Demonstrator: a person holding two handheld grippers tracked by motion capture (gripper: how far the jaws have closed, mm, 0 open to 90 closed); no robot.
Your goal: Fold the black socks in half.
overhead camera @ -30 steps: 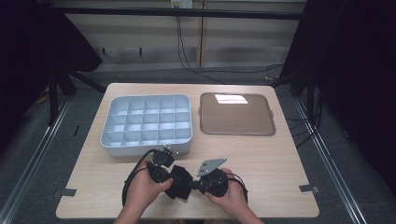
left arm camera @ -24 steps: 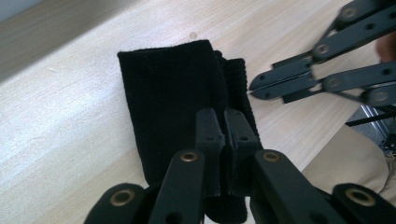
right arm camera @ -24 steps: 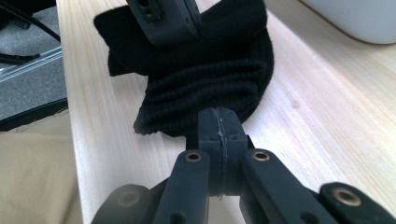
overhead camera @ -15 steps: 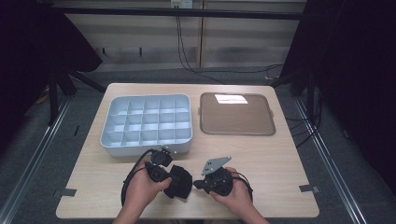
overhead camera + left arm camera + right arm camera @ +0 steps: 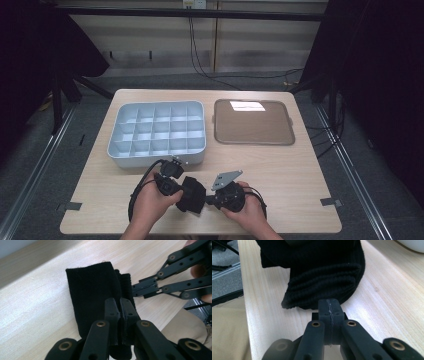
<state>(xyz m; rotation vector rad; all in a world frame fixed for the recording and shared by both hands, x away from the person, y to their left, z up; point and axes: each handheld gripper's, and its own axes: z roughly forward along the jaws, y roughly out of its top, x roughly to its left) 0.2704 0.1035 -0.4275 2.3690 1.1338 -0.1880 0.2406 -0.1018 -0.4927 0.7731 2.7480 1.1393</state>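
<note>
Clearly, the left gripper is clamped on a folded black knitted cloth, a thick ribbed bundle, its jaws pinching a fold near the cloth's lower edge. Just right of it, the right gripper has its jaws pressed fully together, tips at the cloth's ribbed, layered edge on the pale wooden table.

We find no text, label, brand, number or sign that can be read in any view.
</note>
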